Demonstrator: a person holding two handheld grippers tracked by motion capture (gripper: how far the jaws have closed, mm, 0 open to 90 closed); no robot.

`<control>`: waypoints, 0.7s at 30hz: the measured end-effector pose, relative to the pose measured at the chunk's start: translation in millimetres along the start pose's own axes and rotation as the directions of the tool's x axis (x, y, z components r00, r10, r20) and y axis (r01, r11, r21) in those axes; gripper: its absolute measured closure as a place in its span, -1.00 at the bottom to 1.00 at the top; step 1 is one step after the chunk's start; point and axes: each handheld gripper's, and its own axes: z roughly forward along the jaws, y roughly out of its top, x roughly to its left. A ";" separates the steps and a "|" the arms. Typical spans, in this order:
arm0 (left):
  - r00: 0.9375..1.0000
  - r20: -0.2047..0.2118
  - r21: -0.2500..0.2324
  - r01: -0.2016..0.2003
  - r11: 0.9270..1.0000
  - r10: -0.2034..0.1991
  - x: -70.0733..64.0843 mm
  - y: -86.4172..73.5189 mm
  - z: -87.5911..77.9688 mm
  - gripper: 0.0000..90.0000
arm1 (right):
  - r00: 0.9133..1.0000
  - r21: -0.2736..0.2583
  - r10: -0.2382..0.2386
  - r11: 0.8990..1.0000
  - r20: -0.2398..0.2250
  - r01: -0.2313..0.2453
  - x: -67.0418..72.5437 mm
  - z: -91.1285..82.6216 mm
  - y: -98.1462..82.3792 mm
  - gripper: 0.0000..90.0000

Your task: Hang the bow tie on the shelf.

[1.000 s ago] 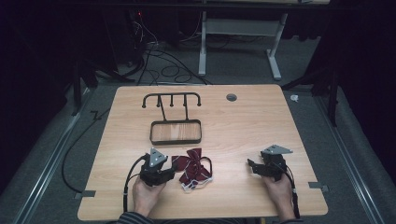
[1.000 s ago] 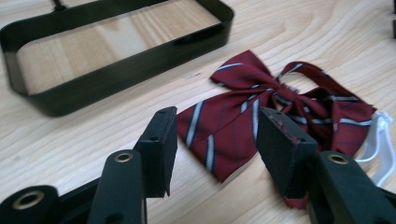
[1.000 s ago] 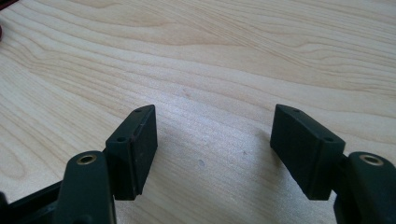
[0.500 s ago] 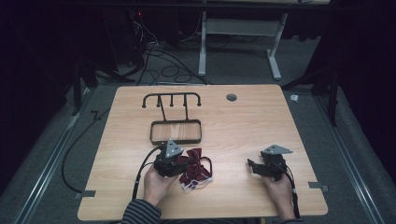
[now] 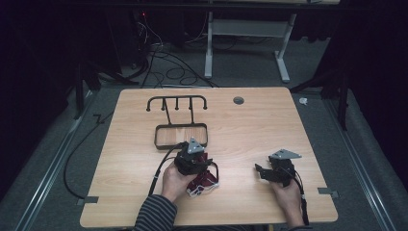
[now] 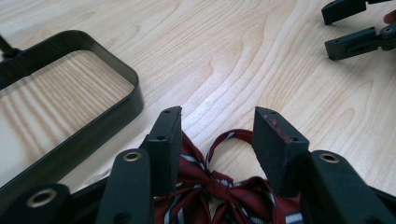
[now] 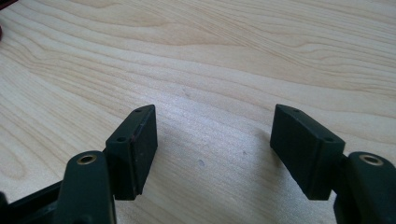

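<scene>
A pale wood-grain surface (image 5: 250, 130) carried a black metal wire rack (image 5: 179, 120) with a rounded rectangular base frame and a row of small hooks on an upright bar, standing toward the far left. Near the front edge lay a dark red bow tie with white and navy stripes (image 5: 202, 180), just beside the rack's base frame on the near side.

The left gripper (image 6: 217, 126), held in the person's left hand (image 5: 173, 180) with a striped sleeve (image 5: 153, 216) behind it, hung over the bow tie. In the left gripper view its jaws stood apart, one on each side of the bow tie's knot and a thin striped loop of band; the fabric lay between and beneath them, and the jaws did not appear to clamp it. The inner face of one jaw showed reddish scuffs. The rack's base frame sat just to the left in that view, and the other gripper's black jaws showed at the top right corner.

The right gripper (image 7: 212, 140), held in the person's right hand (image 5: 287, 195), rested low over bare wood at the front right, well apart from the bow tie. Its jaws were wide open with nothing between them.

A small dark round grommet (image 5: 238, 100) sat in the surface near the far edge. No writing, brand or label could be read on anything.
</scene>
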 end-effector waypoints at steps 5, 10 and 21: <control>1.000 0.007 0.021 0.015 1.000 -0.015 3.6 -1.0 12.9 0.27 | 1.000 -0.001 0.006 1.000 -0.003 -0.006 -0.4 0.0 0.1 -0.26; 1.000 0.019 0.063 0.003 0.998 -0.004 4.6 -4.3 23.6 0.46 | 1.000 -0.001 0.005 1.000 -0.002 -0.005 -0.3 0.1 0.1 -0.25; 0.999 0.037 0.097 -0.020 0.995 0.016 4.3 -7.5 36.1 0.69 | 1.000 -0.001 0.002 1.000 -0.001 -0.002 -0.4 0.1 0.1 -0.26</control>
